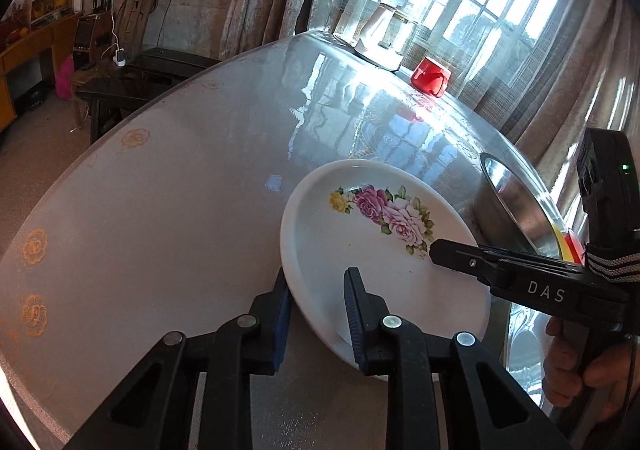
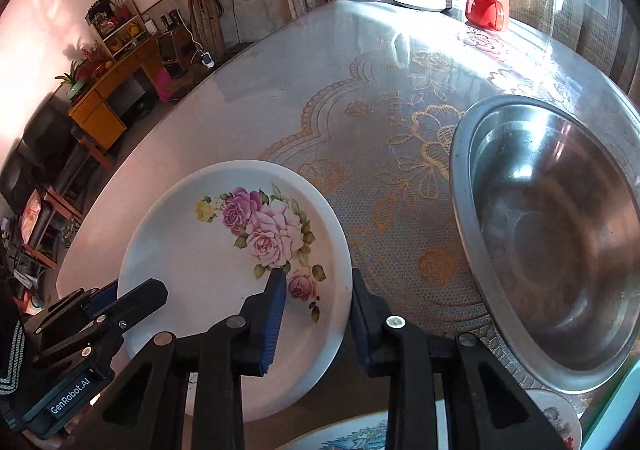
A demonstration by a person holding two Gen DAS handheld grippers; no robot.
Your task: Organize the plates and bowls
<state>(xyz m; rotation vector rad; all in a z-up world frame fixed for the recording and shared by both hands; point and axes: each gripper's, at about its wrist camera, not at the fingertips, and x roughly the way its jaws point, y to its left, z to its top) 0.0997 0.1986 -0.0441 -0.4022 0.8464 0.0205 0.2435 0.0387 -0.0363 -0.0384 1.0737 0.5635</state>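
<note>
Straddling the floral plate (image 1: 360, 250) rim on the table (image 1: 160, 209): left hand-held gripper (image 1: 318, 314) and right hand-held gripper (image 2: 318, 314), jaws narrowed, contact unclear. Right view alone is showing the whole empty steel bowl (image 2: 560, 242) and a patterned plate (image 2: 352, 438) below.

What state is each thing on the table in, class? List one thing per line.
Plate: upright, empty, rim between both grippers' jaws.
Steel bowl: upright, empty.
Red cup: on its side.
Left gripper: straddling the plate's rim.
Right gripper: straddling the opposite rim.
</note>
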